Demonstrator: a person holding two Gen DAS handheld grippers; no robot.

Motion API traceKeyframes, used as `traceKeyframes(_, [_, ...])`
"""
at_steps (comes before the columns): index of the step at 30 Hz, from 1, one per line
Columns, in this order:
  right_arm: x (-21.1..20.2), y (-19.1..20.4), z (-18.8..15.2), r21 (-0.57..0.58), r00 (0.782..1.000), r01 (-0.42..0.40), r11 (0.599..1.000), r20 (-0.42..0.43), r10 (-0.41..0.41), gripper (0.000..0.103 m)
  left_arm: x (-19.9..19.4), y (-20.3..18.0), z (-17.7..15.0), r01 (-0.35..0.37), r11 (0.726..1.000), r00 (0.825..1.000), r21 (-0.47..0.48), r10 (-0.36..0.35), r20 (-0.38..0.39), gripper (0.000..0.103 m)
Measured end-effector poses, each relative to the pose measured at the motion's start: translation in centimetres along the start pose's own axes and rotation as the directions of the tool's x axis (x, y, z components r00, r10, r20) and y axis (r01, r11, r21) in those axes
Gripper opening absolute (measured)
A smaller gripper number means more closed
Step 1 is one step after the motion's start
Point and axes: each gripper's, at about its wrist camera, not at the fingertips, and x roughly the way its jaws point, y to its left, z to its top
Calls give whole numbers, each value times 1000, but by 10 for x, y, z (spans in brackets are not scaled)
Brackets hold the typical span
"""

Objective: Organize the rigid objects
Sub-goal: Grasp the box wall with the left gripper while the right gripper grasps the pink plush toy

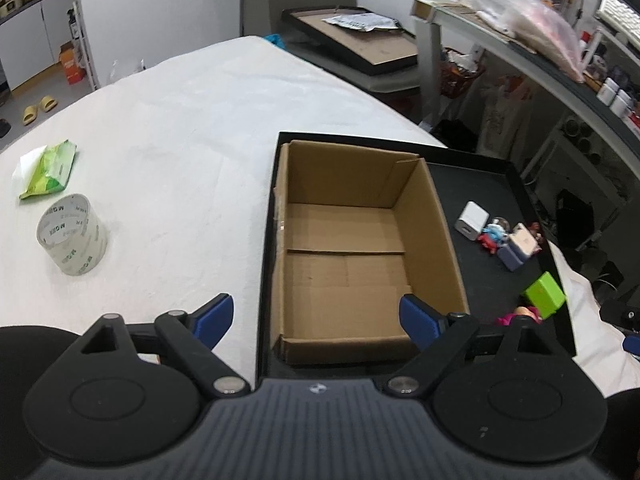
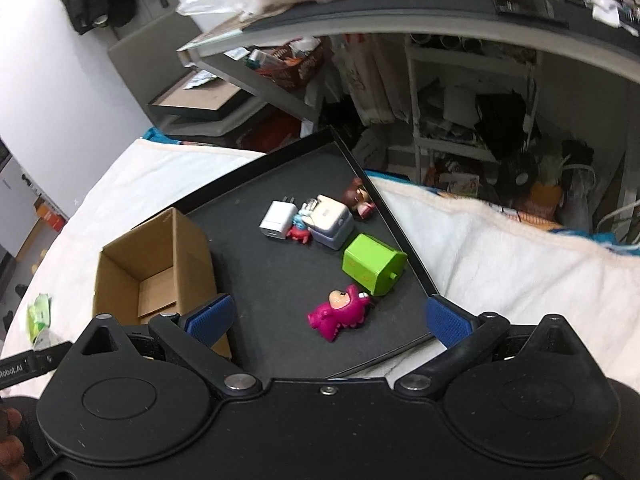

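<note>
White towelling is covering the table point(image 1: 180, 128), and a cluttered desk and shelves are crowding the room behind it. On that cloth a shallow black tray point(image 2: 280, 280) is sitting, and it serves as the landmark for everything else.

Inside the tray, a small heap of toys is lying along its right side: a pink dinosaur figure point(image 2: 340, 314) nearest the camera, a green cube-shaped toy point(image 2: 372, 264) just beyond it, then a white charger plug point(image 2: 274, 222), a white-and-lilac block point(image 2: 332, 220), a small red-and-blue figure point(image 2: 298, 230) wedged between those two, and a brown figure point(image 2: 358, 198) against the tray's far right rim. An open cardboard box point(image 1: 352, 240) is filling the tray's left half (nothing is lying in it).

Left of the tray, out on the cloth, a roll of clear tape point(image 1: 72, 234) is standing on its side with a green tissue pack point(image 1: 50, 170) just beyond it.

The left gripper point(image 1: 316, 320) is hovering over the near end of the box, its blue-padded fingers spread wide and holding nothing. The right gripper point(image 2: 330, 318) is hanging above the pink dinosaur, fingers likewise released and well apart.
</note>
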Motion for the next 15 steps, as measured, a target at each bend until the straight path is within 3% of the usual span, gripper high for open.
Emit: traceKeyframes(15, [79,-7,-3,141,993,27,990,-114,-10,103,55,11,4,-59,998,995,1,59,-80,80])
